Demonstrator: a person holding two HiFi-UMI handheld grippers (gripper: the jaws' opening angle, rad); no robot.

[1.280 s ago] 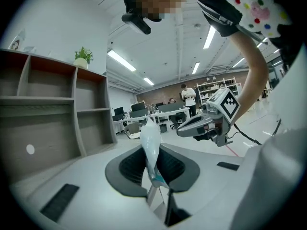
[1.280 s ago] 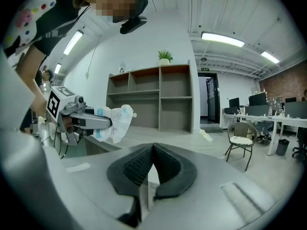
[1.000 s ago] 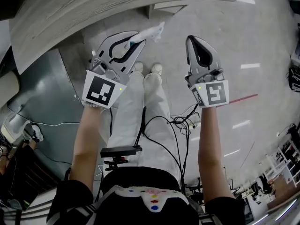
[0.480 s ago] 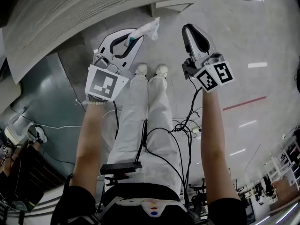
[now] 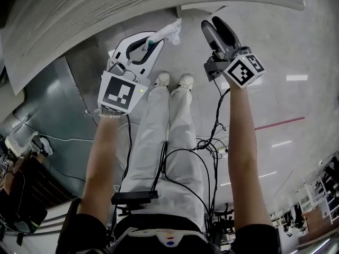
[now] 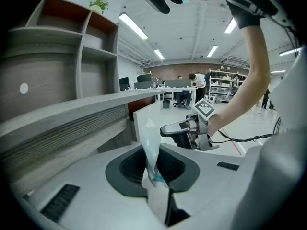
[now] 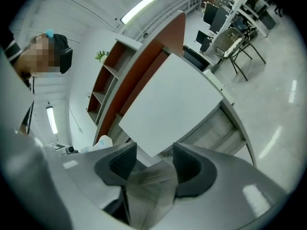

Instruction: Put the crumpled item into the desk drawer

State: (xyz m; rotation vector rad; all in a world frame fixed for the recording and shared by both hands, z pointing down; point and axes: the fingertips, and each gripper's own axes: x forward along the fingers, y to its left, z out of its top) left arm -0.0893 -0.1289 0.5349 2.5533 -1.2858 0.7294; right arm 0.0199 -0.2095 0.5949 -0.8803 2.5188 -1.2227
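Note:
My left gripper (image 5: 152, 42) is shut on the crumpled item (image 5: 170, 32), a white and teal plastic wrapper that sticks out past its tips toward the desk. In the left gripper view the crumpled item (image 6: 150, 152) stands upright, pinched between the pads. My right gripper (image 5: 211, 25) hangs to its right at about the same height; its jaws are opening and hold nothing. In the right gripper view its jaws (image 7: 153, 163) point at a white panel (image 7: 172, 104) under the curved desk top (image 5: 106, 15). No open drawer shows.
The person's legs and shoes (image 5: 172, 81) stand on the grey floor below the grippers. Black cables (image 5: 212, 142) hang by the right arm. A white unit (image 5: 201, 7) sits under the desk edge. Shelves (image 6: 72, 28) rise behind the desk.
Both grippers have moved forward toward the desk edge. The right gripper has turned and its jaws have gone from shut to parted. The left gripper keeps its hold on the wrapper.

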